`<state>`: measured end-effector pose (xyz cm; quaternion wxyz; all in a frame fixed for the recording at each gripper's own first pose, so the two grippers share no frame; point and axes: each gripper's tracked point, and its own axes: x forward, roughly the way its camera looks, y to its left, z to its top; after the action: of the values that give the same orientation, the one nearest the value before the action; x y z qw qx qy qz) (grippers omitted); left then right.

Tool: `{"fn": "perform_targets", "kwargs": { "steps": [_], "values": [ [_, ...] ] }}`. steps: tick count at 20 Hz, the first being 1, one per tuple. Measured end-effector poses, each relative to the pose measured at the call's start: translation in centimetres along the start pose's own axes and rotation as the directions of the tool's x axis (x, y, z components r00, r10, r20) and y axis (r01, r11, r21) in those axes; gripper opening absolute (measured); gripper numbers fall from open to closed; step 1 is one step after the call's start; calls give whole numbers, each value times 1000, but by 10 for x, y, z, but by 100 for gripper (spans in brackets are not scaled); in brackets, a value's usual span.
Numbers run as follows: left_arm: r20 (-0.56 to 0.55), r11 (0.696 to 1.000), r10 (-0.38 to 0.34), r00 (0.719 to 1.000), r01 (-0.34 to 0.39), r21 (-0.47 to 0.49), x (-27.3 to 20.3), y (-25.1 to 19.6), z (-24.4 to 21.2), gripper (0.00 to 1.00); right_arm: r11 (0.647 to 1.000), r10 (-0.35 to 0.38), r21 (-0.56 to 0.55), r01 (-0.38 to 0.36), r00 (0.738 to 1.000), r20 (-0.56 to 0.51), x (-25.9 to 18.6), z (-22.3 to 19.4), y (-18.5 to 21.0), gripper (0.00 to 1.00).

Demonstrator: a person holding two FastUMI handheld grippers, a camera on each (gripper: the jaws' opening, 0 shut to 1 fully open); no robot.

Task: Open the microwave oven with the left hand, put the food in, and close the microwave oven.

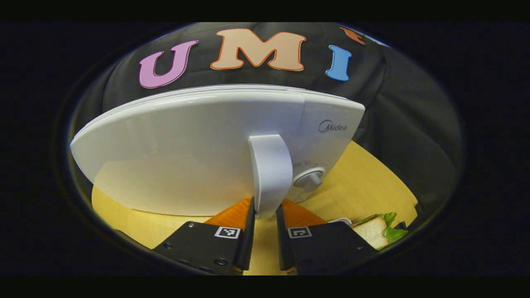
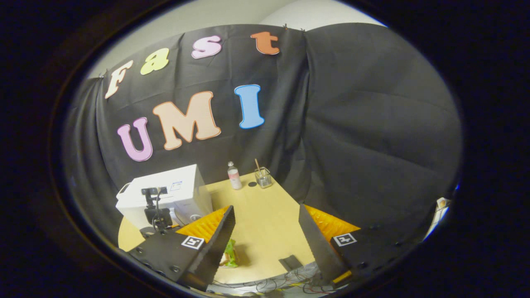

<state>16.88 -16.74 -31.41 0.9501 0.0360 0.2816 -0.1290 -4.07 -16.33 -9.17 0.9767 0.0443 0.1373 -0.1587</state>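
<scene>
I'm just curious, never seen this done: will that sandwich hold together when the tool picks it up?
Probably not firmly. The sandwich is soft bread with lettuce hanging out at the side, so it may squash or shed a leaf under a hard squeeze. It looks light and lies flat on the table, so it is unlikely to roll.
</scene>
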Motion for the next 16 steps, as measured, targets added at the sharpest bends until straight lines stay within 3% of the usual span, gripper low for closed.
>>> {"fn": "perform_targets", "kwargs": {
  "steps": [5,9,10,16],
  "values": [
    [22,999,33,999,-32,-26,-1,1,1,18,1000,9,-6,-9,1000,-24,-3,-13,0,96],
    [38,998,57,998,-55,-42,-3,2,1,16,1000,12,-7,-12,998,-59,-4,-30,0,96],
    [44,997,60,997,-58,-52,-4,1,1,16,1000,15,-7,-15,997,-72,-4,-34,1,90],
    [44,997,57,997,-55,-53,-6,1,-1,12,999,34,-18,-36,995,-97,-4,-46,3,90]
  ]
}}
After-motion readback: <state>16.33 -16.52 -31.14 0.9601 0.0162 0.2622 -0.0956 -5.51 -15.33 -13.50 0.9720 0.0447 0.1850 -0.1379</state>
